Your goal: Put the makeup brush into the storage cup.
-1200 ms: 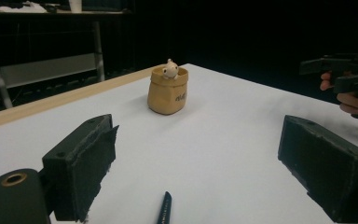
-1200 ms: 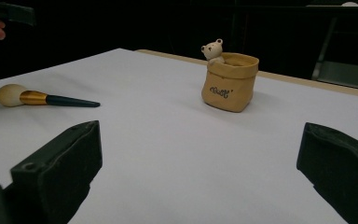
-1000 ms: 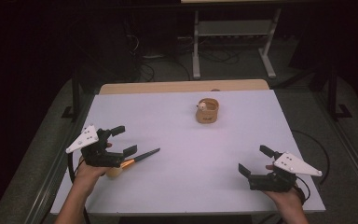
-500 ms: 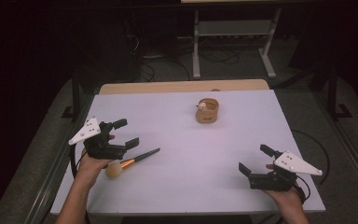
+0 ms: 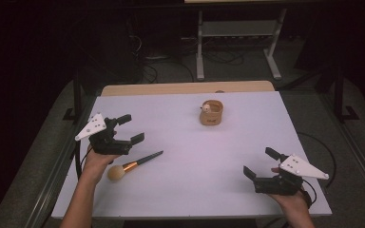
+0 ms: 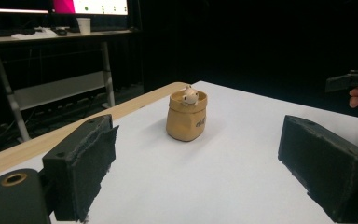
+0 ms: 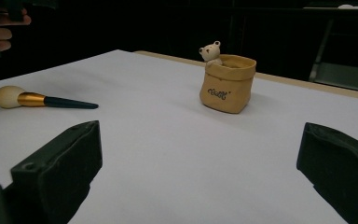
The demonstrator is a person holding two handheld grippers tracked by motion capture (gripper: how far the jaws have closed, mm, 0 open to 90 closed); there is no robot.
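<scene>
A makeup brush [image 5: 132, 166] [image 7: 42, 100] with a cream head, gold ferrule and dark handle lies flat on the white table [image 5: 185, 137], at the left front. My left gripper [image 5: 128, 128] [image 6: 196, 172] hovers open just above and behind it, holding nothing. A tan pouch-shaped cup [image 5: 211, 114] [image 6: 186, 119] [image 7: 227, 83] with a small bear figure on its rim stands upright near the table's far middle. My right gripper [image 5: 261, 164] [image 7: 200, 172] is open and empty near the front right corner, jaws facing the cup.
A wooden strip [image 5: 185, 88] runs along the table's far edge. Beyond it stands a metal rack [image 5: 237, 42] with cables on a dark floor. The table's front edge lies close below both hands.
My left gripper has let go of the brush and risen up and back. The brush now lies on the table. The right gripper has barely moved.
</scene>
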